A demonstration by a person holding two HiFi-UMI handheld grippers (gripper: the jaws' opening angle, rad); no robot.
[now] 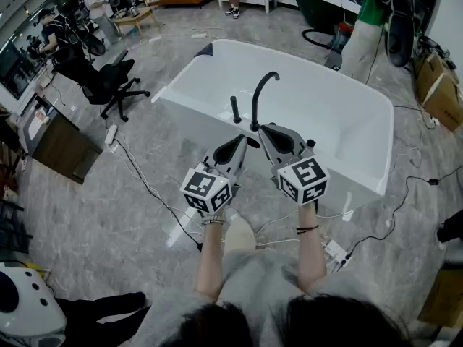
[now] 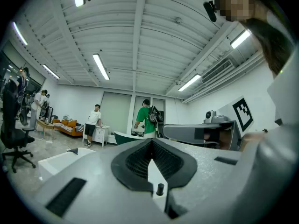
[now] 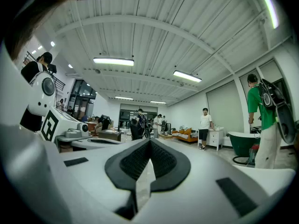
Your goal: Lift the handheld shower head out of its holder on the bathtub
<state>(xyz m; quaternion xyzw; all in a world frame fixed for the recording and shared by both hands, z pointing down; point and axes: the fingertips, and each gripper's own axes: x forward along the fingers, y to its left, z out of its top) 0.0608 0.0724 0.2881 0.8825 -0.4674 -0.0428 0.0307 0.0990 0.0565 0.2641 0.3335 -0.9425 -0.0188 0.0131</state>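
Note:
A white bathtub (image 1: 217, 56) stands in the middle of the head view. On its near rim a black handheld shower head (image 1: 236, 109) stands upright in its holder, beside a curved black spout (image 1: 263, 91). My left gripper (image 1: 244, 141) is held level just short of the rim, below the shower head, shut with nothing between its pads. My right gripper (image 1: 264, 129) is next to it, tips near the spout's base, also shut and empty. In the left gripper view the left gripper (image 2: 151, 143) shows pads meeting. The right gripper view shows the right gripper (image 3: 150, 143) the same. Neither gripper view shows the shower head.
A black office chair (image 1: 108, 85) and a wooden cabinet (image 1: 61, 147) stand to the left. Cables and a power strip (image 1: 111, 134) lie on the grey floor around the tub. Cardboard boxes (image 1: 438, 85) are at the right, and a person in green (image 1: 365, 20) stands behind the tub.

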